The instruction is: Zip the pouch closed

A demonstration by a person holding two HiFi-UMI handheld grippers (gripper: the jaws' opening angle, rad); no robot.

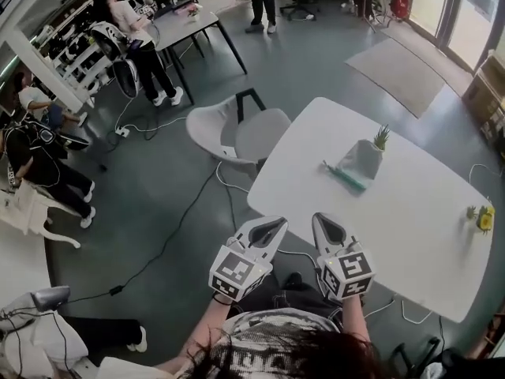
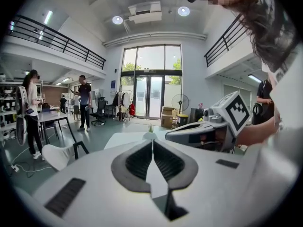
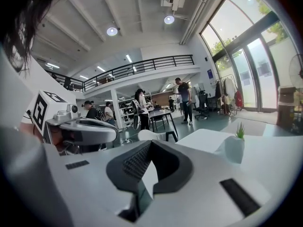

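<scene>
The grey pouch (image 1: pixel 361 159) with a green leafy top stands on the white table (image 1: pixel 410 219), with a green strip (image 1: pixel 345 178) along its near side. Both grippers hover side by side over the table's near-left edge, well short of the pouch. My left gripper (image 1: pixel 278 224) is shut with nothing in it, and so is my right gripper (image 1: pixel 322 221). In the left gripper view the jaws (image 2: pixel 152 142) meet, and the pouch (image 2: pixel 150 135) shows small just beyond their tips. From the right gripper (image 3: pixel 150 144) the pouch (image 3: pixel 235 149) stands ahead to the right.
A grey chair (image 1: pixel 237 130) stands off the table's left corner. A small yellow pineapple-shaped item (image 1: pixel 482 217) sits near the table's right edge. Cables trail over the floor (image 1: pixel 173 227). Several people stand by a far table (image 1: pixel 185 26).
</scene>
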